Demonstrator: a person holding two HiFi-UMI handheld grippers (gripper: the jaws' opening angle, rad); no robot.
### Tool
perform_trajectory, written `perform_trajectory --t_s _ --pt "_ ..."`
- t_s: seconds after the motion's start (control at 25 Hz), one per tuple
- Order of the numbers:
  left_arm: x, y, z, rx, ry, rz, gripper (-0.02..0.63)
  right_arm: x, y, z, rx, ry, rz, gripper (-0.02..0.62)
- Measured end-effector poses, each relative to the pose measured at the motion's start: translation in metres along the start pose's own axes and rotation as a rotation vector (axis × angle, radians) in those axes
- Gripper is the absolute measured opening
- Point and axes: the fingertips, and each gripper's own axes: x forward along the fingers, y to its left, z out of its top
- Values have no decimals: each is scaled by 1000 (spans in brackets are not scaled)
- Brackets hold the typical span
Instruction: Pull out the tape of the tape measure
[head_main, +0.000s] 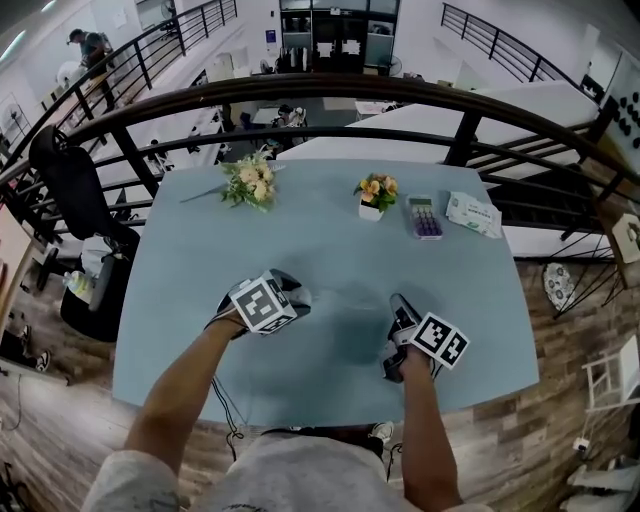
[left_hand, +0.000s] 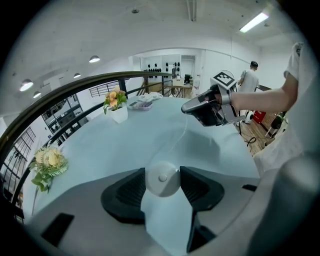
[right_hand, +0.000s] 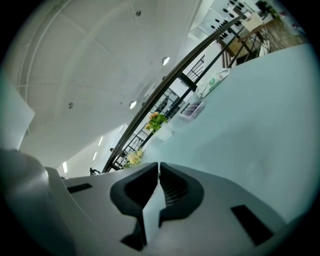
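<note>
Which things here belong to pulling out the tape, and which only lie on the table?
Job: round white tape measure in the left tool; its thin tape, running to the shut right tool.
Lying about: loose flower bunch, potted flowers, calculator, wipes pack.
</note>
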Motion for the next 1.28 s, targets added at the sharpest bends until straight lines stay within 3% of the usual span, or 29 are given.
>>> perform_trajectory --t_s 0.36,0.8,1.28 --pt "12 1 -18 -17 5 -34 218 8 -8 -13 -106 37 -90 15" --pt "31 0 -29 -14 31 -81 218 19 -16 -28 -323 127 -214 15" --pt "40 3 -34 -9 31 -123 219 25 -23 -30 -377 154 -263 15"
